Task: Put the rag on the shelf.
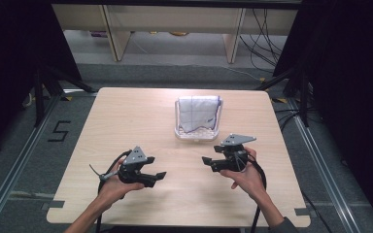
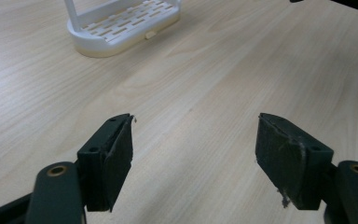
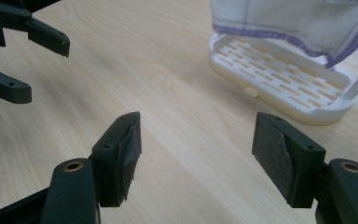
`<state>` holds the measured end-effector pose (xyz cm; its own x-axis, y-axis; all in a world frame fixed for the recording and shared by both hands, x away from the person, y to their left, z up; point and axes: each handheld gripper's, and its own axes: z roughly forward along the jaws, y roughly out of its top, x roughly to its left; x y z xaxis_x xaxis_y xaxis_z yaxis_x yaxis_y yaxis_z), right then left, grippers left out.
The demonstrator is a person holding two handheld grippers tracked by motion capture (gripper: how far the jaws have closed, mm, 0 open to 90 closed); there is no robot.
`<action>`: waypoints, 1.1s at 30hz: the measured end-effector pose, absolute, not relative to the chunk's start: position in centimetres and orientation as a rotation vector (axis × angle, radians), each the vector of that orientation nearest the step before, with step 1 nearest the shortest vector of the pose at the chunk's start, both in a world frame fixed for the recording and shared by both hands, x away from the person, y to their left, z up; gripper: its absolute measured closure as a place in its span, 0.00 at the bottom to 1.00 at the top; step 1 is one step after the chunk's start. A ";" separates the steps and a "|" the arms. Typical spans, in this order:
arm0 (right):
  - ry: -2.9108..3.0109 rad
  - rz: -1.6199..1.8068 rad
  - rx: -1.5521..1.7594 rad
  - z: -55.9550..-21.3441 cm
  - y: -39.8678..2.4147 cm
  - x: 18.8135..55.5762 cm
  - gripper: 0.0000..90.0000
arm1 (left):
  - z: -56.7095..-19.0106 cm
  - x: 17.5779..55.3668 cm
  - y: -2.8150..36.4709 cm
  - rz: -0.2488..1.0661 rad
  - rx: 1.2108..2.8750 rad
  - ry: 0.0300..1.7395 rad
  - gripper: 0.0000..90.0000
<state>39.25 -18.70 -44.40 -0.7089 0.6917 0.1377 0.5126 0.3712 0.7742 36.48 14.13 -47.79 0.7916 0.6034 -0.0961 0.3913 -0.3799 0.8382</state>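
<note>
A white slotted rack (image 1: 195, 132) stands at the middle of the light wooden table (image 1: 126, 121), with a white cloth with purple lines and edging (image 1: 197, 112) draped over its top rail. The rack's base (image 2: 121, 28) lies ahead of my left gripper (image 2: 193, 140), whose jaws stand open over bare wood. My right gripper (image 3: 196, 140) is open too, with the rack (image 3: 279, 79) and the hanging cloth (image 3: 298, 21) up to its right. In the high view the left gripper (image 1: 159, 176) and right gripper (image 1: 207, 162) face each other near the table's front, apart from the rack.
Black frames and cables stand on the floor at both sides of the table. Pale furniture legs (image 1: 116, 34) are behind it. A floor marking "5" (image 1: 59, 131) lies to the left. In the right gripper view, the other gripper's jaws (image 3: 23, 51) are at the upper left.
</note>
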 end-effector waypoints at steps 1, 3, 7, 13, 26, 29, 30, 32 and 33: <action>2.425 1.240 1.056 -44.5 -18.7 39.3 0.37 | -47.8 36.3 14.1 0.288 2.024 0.736 0.30; 2.429 1.248 1.056 -44.5 -18.5 39.1 0.37 | -47.9 36.1 14.1 0.285 2.022 0.739 0.30; 2.434 1.233 1.074 -44.8 -18.5 38.5 0.37 | -48.2 35.6 14.2 0.291 2.006 0.743 0.30; 2.439 1.223 1.089 -45.5 -18.7 37.6 0.37 | -49.0 34.6 14.2 0.299 2.026 0.734 0.30; 2.464 1.205 1.077 -46.6 -19.4 35.7 0.37 | -49.8 32.5 13.9 0.264 2.056 0.699 0.24; 2.460 1.205 1.062 -46.6 -19.5 35.2 0.36 | -49.9 32.1 13.8 0.254 2.037 0.701 0.22; 2.460 1.214 1.099 -46.7 -19.3 34.8 0.36 | -49.8 32.0 13.9 0.243 2.048 0.700 0.21; 2.488 1.199 1.075 -47.1 -19.3 34.2 0.33 | -49.8 31.4 13.8 0.247 2.066 0.681 0.19; 2.492 1.203 1.070 -47.1 -19.3 34.1 0.31 | -49.8 31.3 13.8 0.249 2.076 0.672 0.18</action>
<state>34.07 -19.32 -47.12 -0.7266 0.6717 0.1443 0.5308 0.4156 0.7386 31.32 13.83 -49.84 0.8312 0.5505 -0.0778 0.3666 -0.4374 0.8211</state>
